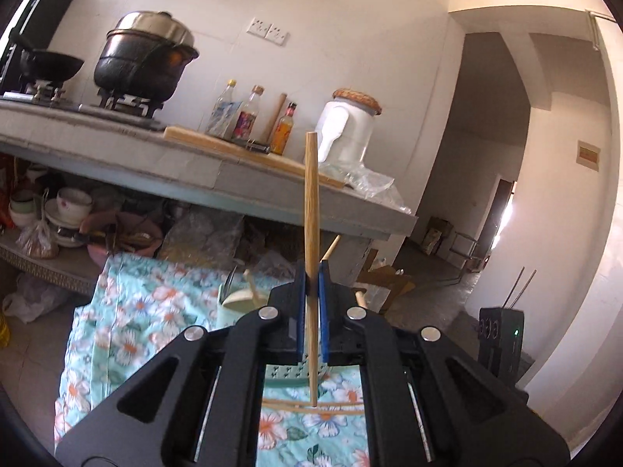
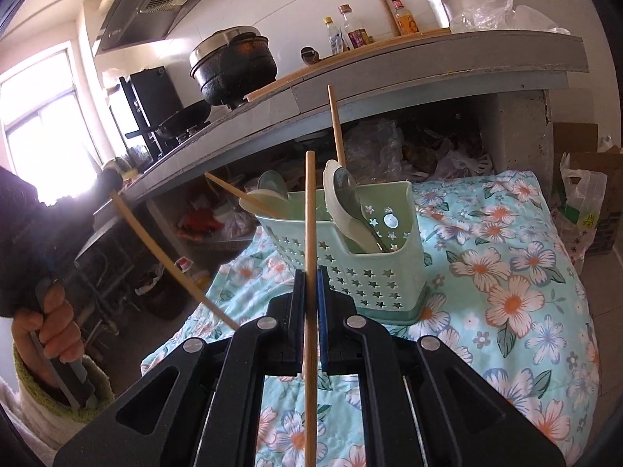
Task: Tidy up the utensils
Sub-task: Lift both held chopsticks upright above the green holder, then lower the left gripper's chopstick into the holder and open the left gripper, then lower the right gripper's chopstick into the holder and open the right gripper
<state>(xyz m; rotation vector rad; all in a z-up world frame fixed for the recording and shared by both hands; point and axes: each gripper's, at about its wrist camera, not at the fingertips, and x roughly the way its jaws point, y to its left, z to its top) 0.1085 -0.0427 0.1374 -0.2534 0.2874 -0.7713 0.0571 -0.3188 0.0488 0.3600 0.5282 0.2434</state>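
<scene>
My left gripper [image 1: 310,281] is shut on a wooden chopstick [image 1: 311,210] that stands nearly upright above the floral cloth [image 1: 128,311]. Two more chopsticks [image 1: 284,404] lie on the cloth below it. My right gripper [image 2: 310,276] is shut on another upright chopstick [image 2: 310,210], just in front of the pale green perforated utensil basket [image 2: 373,268]. The basket holds spoons [image 2: 346,198] and one chopstick [image 2: 336,124] in its right compartment, a ladle and a slanted chopstick [image 2: 233,192] at its left. At the left of the right wrist view, a hand [image 2: 54,323] holds the left gripper with its chopstick [image 2: 167,260].
A grey counter [image 1: 218,179] runs behind the table, carrying a black pot [image 1: 144,58], a wok [image 1: 50,66], bottles [image 1: 245,116], a cutting board and a white jug [image 1: 346,128]. Bowls and bags [image 1: 70,210] fill the shelf under it. A doorway [image 1: 502,210] opens at the right.
</scene>
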